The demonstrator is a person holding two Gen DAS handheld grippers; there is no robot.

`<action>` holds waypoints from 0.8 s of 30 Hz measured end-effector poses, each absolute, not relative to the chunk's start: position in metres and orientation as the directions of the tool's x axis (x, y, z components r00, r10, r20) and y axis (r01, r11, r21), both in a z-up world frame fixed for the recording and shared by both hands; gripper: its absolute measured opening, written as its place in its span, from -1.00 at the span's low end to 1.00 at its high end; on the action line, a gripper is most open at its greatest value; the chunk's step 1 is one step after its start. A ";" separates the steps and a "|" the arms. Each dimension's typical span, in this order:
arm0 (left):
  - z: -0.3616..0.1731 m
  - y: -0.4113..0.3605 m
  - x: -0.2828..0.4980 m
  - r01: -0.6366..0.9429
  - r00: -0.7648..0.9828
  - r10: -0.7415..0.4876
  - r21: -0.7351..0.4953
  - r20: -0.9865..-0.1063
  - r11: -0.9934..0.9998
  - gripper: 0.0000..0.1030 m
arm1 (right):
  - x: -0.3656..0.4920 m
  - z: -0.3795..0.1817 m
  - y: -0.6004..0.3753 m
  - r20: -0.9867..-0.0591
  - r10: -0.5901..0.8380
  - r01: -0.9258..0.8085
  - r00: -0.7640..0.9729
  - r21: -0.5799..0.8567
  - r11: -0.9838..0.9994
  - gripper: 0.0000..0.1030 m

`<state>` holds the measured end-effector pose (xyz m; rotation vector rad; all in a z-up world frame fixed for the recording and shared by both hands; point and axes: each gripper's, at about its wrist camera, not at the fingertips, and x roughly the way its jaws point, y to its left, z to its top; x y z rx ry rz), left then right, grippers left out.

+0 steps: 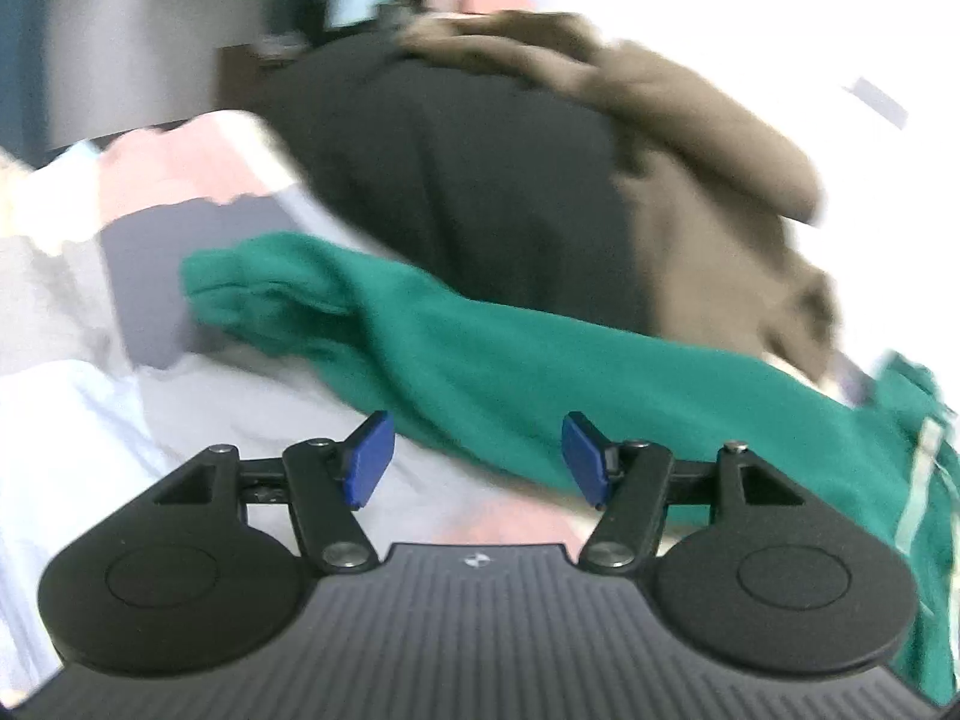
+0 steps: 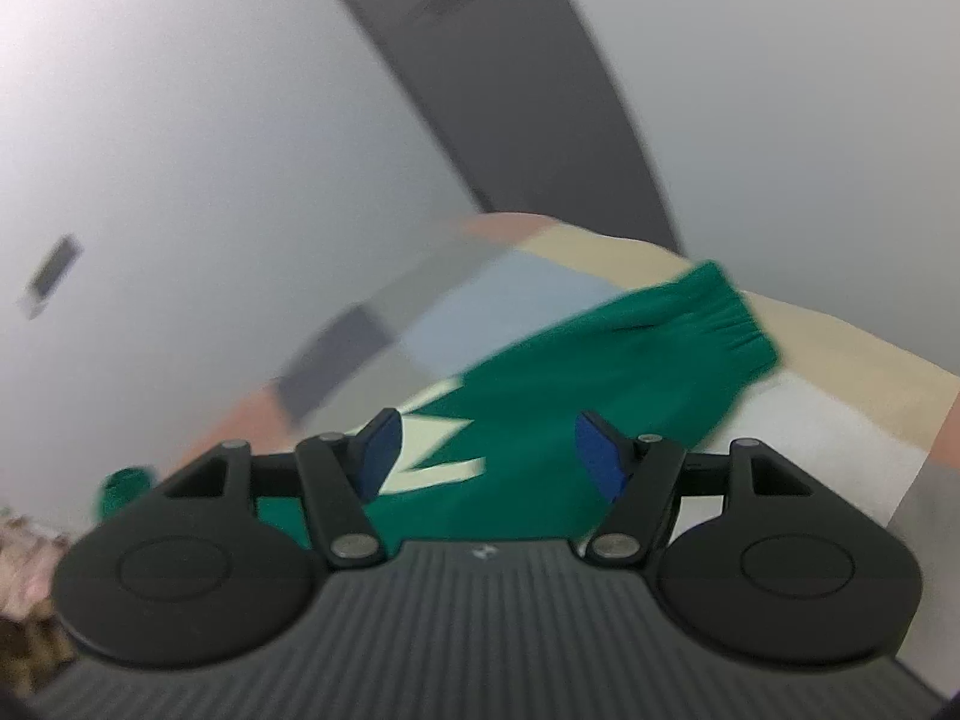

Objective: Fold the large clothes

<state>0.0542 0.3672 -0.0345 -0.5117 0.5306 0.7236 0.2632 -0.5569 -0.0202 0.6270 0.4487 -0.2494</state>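
Now both jaws open and empty, left gripper [image 1: 478,459] and right gripper [image 2: 486,459] over green sweatshirt [image 1: 480,360].

On the patchwork bedspread [image 1: 72,276]: one green sweatshirt [image 1: 480,360], one black garment [image 1: 480,180] behind it, one brown fur-trimmed coat [image 1: 690,138] beside that. Two grippers, four blue pads [image 1: 369,459].

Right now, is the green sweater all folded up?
No. The green knit sweater lies spread out; one sleeve stretches across the patchwork bedcover.

Soft matt green sweatshirt [image 1: 480,360] cloth on smooth patchwork bedsheet [image 1: 78,396]
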 end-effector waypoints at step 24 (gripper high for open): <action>-0.049 0.066 0.081 -0.211 0.662 -0.110 -0.325 -0.741 0.922 0.31 | 0.159 -0.088 -0.336 -0.747 0.322 0.193 0.582 0.511 0.837 0.31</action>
